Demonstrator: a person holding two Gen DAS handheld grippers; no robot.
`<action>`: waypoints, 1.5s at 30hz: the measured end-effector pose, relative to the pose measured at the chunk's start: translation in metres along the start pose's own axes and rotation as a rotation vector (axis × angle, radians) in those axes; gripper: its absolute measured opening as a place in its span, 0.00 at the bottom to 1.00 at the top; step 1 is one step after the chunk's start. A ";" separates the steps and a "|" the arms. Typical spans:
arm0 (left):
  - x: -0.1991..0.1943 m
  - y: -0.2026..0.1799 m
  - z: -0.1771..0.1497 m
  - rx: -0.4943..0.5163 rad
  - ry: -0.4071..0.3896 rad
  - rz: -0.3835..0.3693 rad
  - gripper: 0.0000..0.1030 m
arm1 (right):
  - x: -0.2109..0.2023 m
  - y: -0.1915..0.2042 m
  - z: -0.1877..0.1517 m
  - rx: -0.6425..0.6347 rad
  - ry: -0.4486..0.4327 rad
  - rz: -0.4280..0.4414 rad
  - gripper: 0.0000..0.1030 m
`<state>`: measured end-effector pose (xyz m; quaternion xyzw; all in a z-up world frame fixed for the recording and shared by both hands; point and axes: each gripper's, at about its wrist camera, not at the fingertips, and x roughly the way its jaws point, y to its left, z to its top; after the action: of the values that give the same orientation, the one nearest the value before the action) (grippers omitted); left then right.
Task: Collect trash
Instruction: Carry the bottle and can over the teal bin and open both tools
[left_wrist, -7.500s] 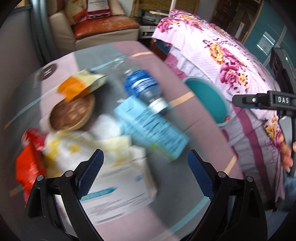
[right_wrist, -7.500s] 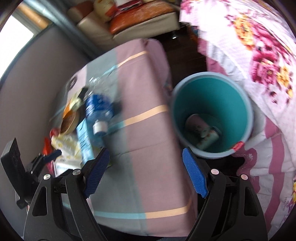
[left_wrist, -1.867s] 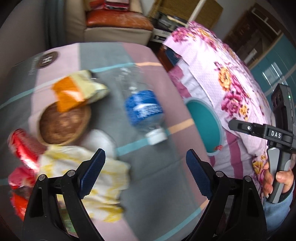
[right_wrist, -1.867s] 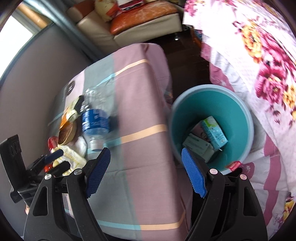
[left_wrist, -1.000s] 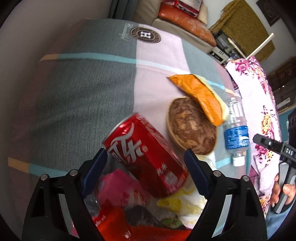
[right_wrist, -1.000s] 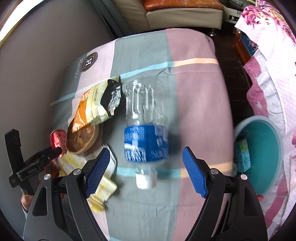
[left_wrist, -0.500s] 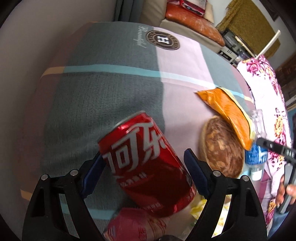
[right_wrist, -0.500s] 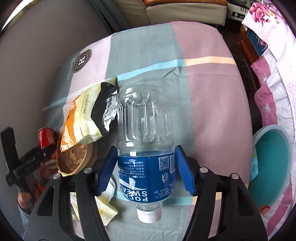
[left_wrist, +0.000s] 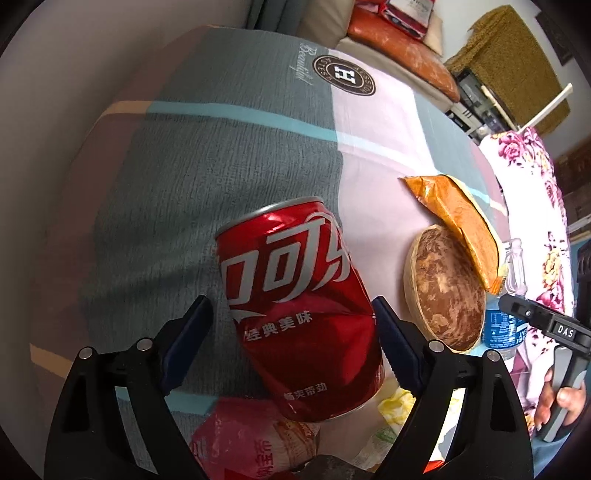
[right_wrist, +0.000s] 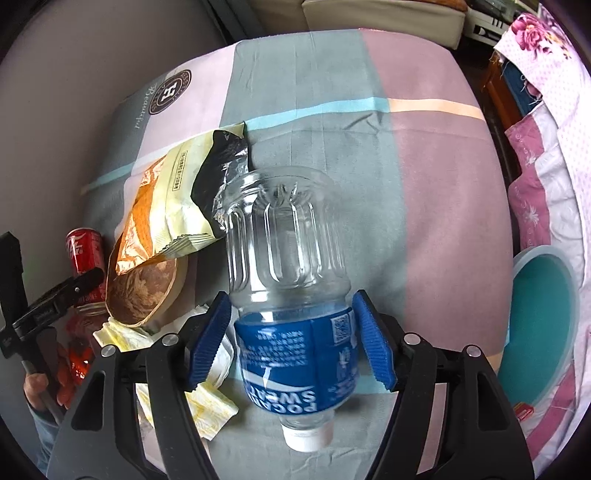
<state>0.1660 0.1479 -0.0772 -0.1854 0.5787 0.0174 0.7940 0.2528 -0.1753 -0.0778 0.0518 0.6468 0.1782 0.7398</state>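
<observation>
- Trash on the cloth-covered counter (left_wrist: 221, 166): a dented red can (left_wrist: 295, 295) lay on its side between the jaws of the left gripper (left_wrist: 288, 317), its top end pointing away from the camera.
- Those jaws stood wide and were opening a little; the left-hand pad was clear of the can, and the right-hand pad was at its crumpled side, though I cannot tell whether it touched.
- A clear plastic bottle (right_wrist: 288, 277) with a blue label lay on its side between the jaws of the right gripper (right_wrist: 291, 332), white cap toward the camera.
- The right jaws were opening, the blue pads just beside the label on each side and not pressing it.
- Between can and bottle sat a soiled paper bowl (left_wrist: 447, 291), with an orange and cream snack bag (right_wrist: 173, 206) lying over its rim.
- A pink packet (left_wrist: 251, 439) lay just below the can, and crumpled yellow-white paper (right_wrist: 207, 402) lay beside the bottle's neck.
- A teal bin (right_wrist: 543, 325) stood off the counter's right edge, against floral bedding (right_wrist: 554, 147).
</observation>
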 end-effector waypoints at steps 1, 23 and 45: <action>0.001 -0.001 0.000 0.002 -0.002 0.006 0.85 | 0.001 0.000 -0.001 -0.001 0.003 0.004 0.66; -0.094 -0.060 -0.001 0.151 -0.220 -0.012 0.67 | -0.059 -0.020 -0.039 0.026 -0.158 0.145 0.61; -0.022 -0.288 -0.083 0.538 -0.039 -0.205 0.67 | -0.138 -0.191 -0.141 0.357 -0.348 0.135 0.61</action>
<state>0.1526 -0.1423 0.0003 -0.0254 0.5254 -0.2134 0.8232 0.1389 -0.4204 -0.0295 0.2547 0.5258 0.0987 0.8056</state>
